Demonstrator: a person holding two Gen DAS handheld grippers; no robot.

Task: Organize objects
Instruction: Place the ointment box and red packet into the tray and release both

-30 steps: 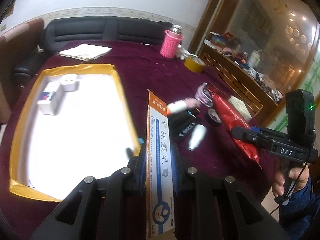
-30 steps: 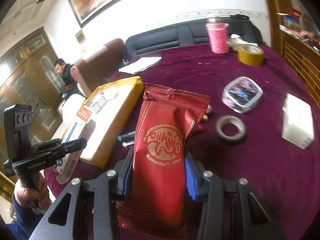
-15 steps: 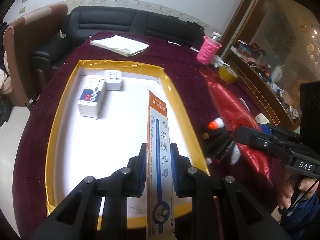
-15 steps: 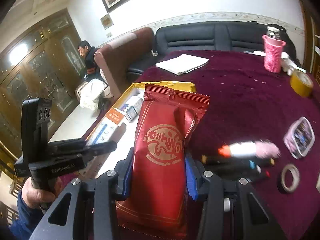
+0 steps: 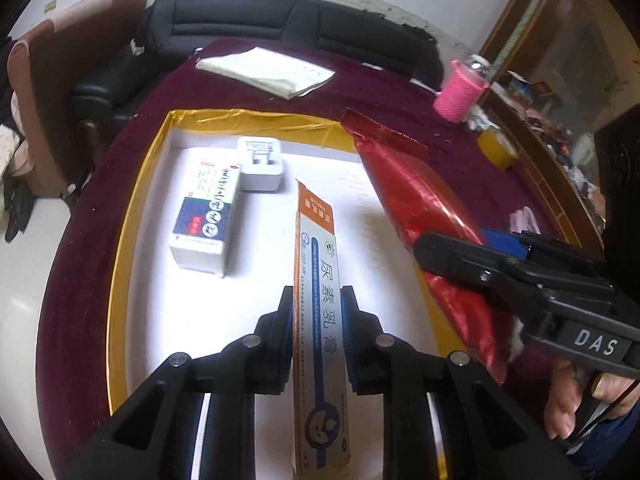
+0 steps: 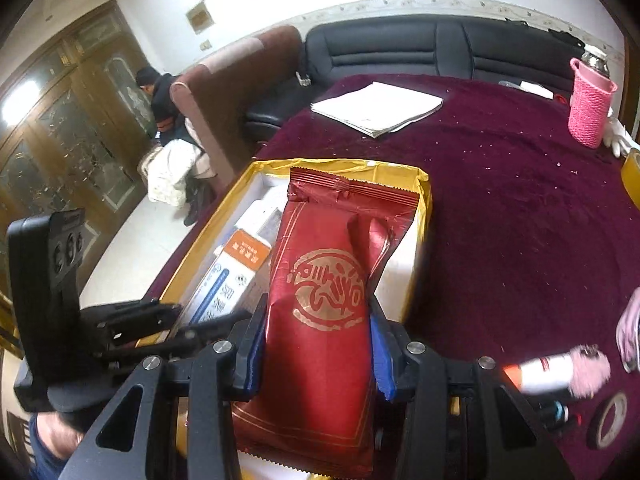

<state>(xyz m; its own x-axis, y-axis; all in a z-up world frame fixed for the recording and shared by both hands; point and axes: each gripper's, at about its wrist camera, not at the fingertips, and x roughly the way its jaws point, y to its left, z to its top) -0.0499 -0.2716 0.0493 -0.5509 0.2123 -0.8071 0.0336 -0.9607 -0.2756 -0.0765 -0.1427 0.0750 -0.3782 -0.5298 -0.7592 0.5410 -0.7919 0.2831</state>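
Objects from the desk (image 6: 520, 216) are now arriving at the yellow-rimmed box (image 5: 136, 208) two at a time. A second ago both tools were out over the dark red cloth, beside the scatter of markers and tape; now both hang above the white floor of the box. The left gripper (image 5: 316, 316) has its jaws closed tight on a long ointment carton (image 5: 318, 280), held edge-up and pointing down the middle of the box. The right gripper (image 6: 316, 344) has its jaws pressed against both sides of a red foil packet (image 6: 324, 300), whose far end reaches out over the box's right rim. Already lying inside, toward the far left corner, are a small medicine box (image 5: 208, 220) and a white plug adapter (image 5: 262, 164), side by side and nearly touching. So the carrying seems done, and I judge the setting-down comes next: there is bare floor to the right of the medicine box for both. Markers (image 6: 556, 376) and a tape ring (image 6: 610, 420) wait out on the cloth for later trips.
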